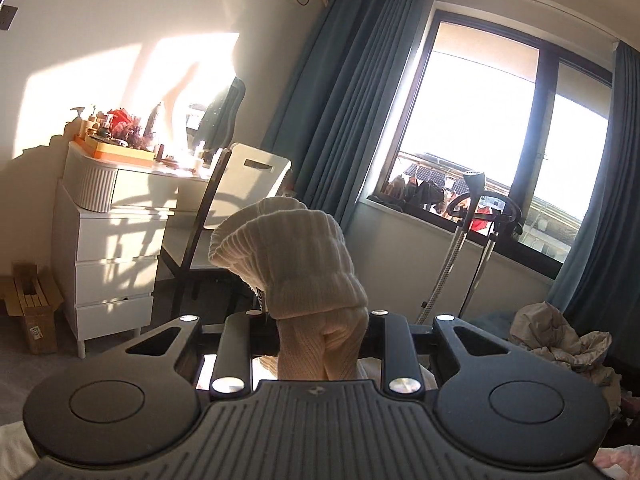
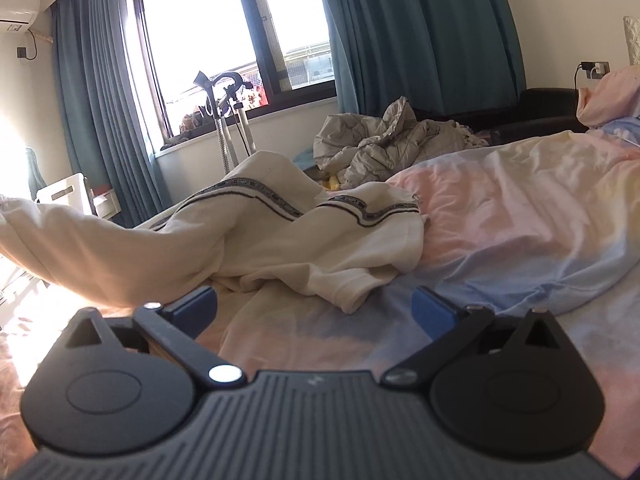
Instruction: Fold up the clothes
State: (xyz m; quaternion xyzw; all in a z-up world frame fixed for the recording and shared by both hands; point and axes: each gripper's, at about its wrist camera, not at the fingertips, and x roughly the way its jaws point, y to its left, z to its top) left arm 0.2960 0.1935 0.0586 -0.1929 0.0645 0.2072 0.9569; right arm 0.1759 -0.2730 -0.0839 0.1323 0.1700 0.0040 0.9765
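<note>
My left gripper (image 1: 316,320) is shut on the cream ribbed knit garment (image 1: 296,256), which bunches up above the jaws and hides the fingertips. It is held up in the air, facing the window. In the right wrist view the same cream garment (image 2: 256,232), with dark patterned trim bands, lies spread across the bed and rises off to the left. My right gripper (image 2: 314,304) is open and empty, low over the pastel bedsheet (image 2: 520,208), with the garment's ribbed hem just in front of its blue fingertips (image 2: 434,306).
A grey crumpled quilted jacket (image 2: 384,148) lies at the bed's far side. A garment steamer stand (image 1: 472,240) stands by the window and teal curtains. A white dresser (image 1: 112,256), a cluttered desk and a chair (image 1: 224,216) are at left. A pink pillow (image 2: 608,96) is at right.
</note>
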